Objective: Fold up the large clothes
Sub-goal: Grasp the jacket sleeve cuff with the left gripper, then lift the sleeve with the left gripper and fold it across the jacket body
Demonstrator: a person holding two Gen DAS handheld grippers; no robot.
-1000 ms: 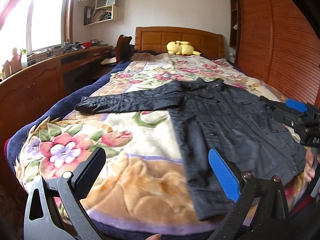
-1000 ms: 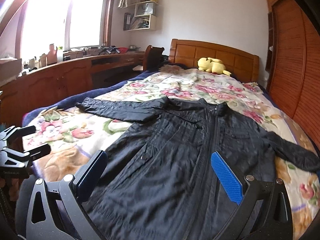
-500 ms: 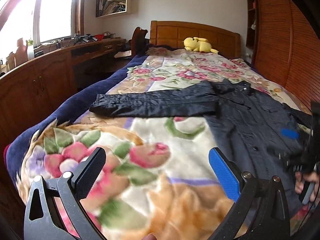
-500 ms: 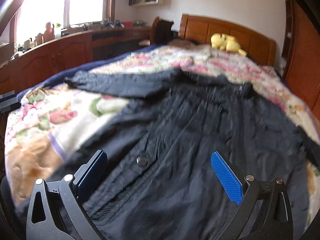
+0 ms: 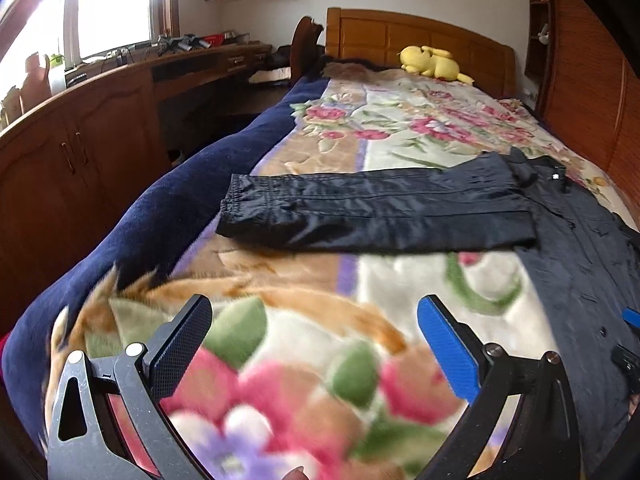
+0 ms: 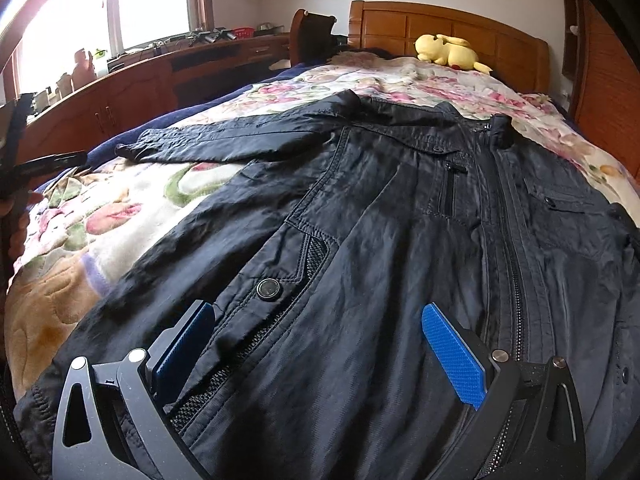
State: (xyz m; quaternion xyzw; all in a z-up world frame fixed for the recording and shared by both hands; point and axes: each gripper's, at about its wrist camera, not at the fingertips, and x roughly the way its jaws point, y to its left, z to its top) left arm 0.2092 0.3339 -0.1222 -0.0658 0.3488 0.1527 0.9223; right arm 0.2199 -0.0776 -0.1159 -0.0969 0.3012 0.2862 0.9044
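Note:
A dark jacket point(image 6: 400, 220) lies flat and face up on the bed, zipped, with its left sleeve point(image 5: 372, 212) stretched out sideways toward the bed's left edge. My left gripper point(image 5: 314, 344) is open and empty, low over the floral blanket, short of the sleeve's cuff point(image 5: 236, 208). My right gripper point(image 6: 316, 344) is open and empty, low over the jacket's lower front near a snap button point(image 6: 268, 289). The jacket's right sleeve is out of view.
The floral blanket point(image 5: 420, 120) covers the bed, with a navy border point(image 5: 168, 224) on the left. A yellow plush toy point(image 5: 432, 65) lies by the wooden headboard point(image 6: 440, 28). Wooden cabinets and a desk point(image 5: 80, 152) run along the left; a wooden wardrobe point(image 5: 592, 92) stands right.
Both grippers have moved forward and down toward the bed. The left one swung left toward the outstretched sleeve; the right one closed in on the jacket's front.

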